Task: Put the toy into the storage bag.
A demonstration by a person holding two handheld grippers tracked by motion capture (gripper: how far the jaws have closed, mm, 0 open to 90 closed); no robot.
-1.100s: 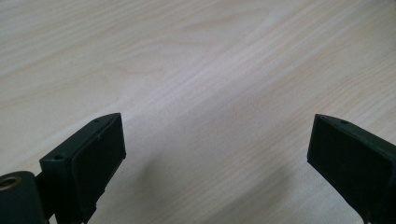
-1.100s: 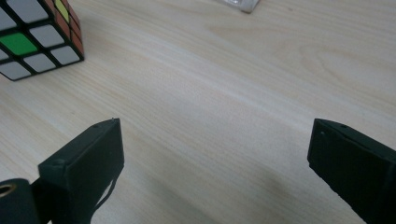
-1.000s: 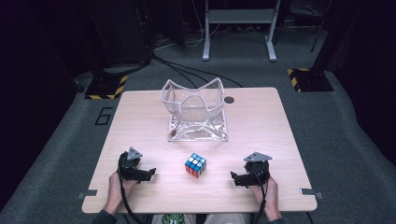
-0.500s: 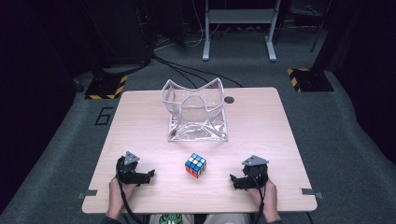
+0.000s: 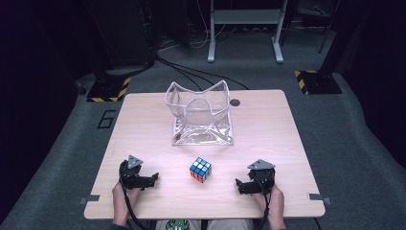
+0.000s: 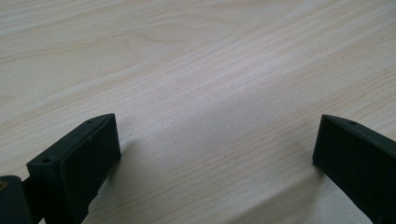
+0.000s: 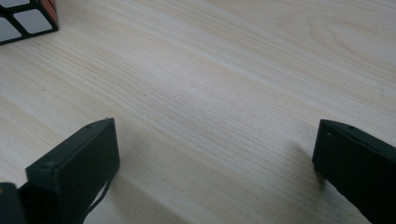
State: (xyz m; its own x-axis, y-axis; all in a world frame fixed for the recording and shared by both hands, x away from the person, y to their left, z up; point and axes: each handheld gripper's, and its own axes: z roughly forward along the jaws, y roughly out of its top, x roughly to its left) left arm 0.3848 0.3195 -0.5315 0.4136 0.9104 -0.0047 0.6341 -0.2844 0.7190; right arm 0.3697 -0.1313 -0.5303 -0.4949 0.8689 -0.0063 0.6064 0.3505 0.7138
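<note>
Tongs [image 5: 152, 179] [image 5: 239, 186] both gape empty — barely shifted since, seemingly — flanking the cube [image 5: 200, 169].

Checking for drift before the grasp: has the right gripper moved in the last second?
Yes, slightly. The right gripper has edged back toward the table's near edge, away from the puzzle cube.

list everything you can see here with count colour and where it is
puzzle cube: 1, multicoloured, near middle of the table, between the two grippers
plastic bag: 1, clear, standing open behind the cube
table: 1, light wood, centre of the room
cable hole: 1, dark, far edge of the table
hazard-striped feet: 2, black and yellow, floor beside the far corners
left gripper: 1, black, near left, jaws wide apart
right gripper: 1, black, near right, jaws wide apart
hands: 2, near table edge
</note>
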